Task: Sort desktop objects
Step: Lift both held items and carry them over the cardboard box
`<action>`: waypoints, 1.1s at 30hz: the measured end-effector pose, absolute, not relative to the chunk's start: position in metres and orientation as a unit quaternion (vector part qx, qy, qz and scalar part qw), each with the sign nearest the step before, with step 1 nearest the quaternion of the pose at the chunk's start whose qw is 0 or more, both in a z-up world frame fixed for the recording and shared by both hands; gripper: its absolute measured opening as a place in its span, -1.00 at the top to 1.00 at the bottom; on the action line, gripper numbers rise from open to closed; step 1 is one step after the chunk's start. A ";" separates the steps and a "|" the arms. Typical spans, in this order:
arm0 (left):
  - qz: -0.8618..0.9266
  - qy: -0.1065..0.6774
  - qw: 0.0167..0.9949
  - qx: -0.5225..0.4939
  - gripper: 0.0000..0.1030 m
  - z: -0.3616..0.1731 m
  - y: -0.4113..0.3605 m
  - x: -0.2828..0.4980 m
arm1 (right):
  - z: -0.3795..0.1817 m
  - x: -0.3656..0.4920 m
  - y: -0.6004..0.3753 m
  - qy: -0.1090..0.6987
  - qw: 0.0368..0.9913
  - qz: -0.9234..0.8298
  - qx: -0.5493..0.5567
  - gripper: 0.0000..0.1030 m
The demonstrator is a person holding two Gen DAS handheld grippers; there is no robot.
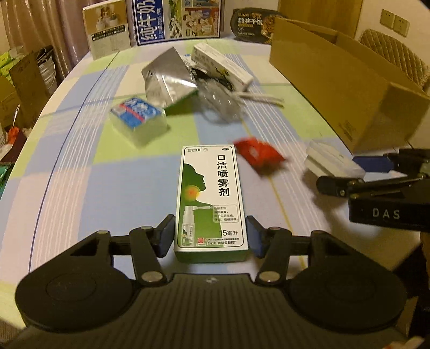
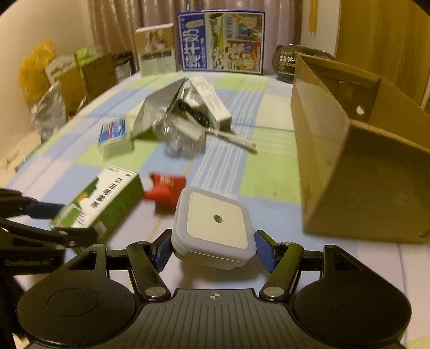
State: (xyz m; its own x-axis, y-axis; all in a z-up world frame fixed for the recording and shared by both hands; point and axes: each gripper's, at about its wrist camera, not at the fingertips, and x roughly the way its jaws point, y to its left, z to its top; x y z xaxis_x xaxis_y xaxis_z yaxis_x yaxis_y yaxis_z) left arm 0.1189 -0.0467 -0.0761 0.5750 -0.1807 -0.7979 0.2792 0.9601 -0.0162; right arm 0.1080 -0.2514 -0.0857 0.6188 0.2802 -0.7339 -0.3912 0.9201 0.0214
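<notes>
Left gripper [image 1: 209, 236] fingers clamped on the green-white spray box [image 1: 211, 201], lifted over the checkered surface [image 1: 107, 188]. Right gripper [image 2: 213, 248] fingers clamped on the white square night light [image 2: 213, 225]. Red packet [image 1: 258, 154] at 1 o'clock of the box; cardboard box [image 2: 362, 171] at 2 o'clock of the light.

1. A table [image 1: 80, 171] wears a blue, green and white checked cloth.
2. Brown curtains [image 2: 129, 26] hang behind.
3. A quilted chair [image 1: 395, 53] stands beside a wall with switches [image 1: 394, 22].
</notes>
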 end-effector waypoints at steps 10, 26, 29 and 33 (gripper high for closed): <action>-0.127 0.433 0.891 0.054 -0.12 -0.072 -0.041 0.107 | -0.092 0.095 -0.256 0.401 0.895 0.192 -0.040 -0.51; -0.138 0.430 0.888 0.090 -0.12 -0.086 -0.055 0.132 | -0.100 0.097 -0.254 0.397 0.890 0.210 -0.080 -0.48; -0.141 0.433 0.886 0.089 0.01 -0.087 -0.056 0.132 | -0.099 0.097 -0.253 0.397 0.889 0.215 -0.078 -0.31; -0.137 0.433 0.886 0.088 0.02 -0.086 -0.056 0.130 | -0.098 0.096 -0.255 0.395 0.891 0.210 -0.070 -0.21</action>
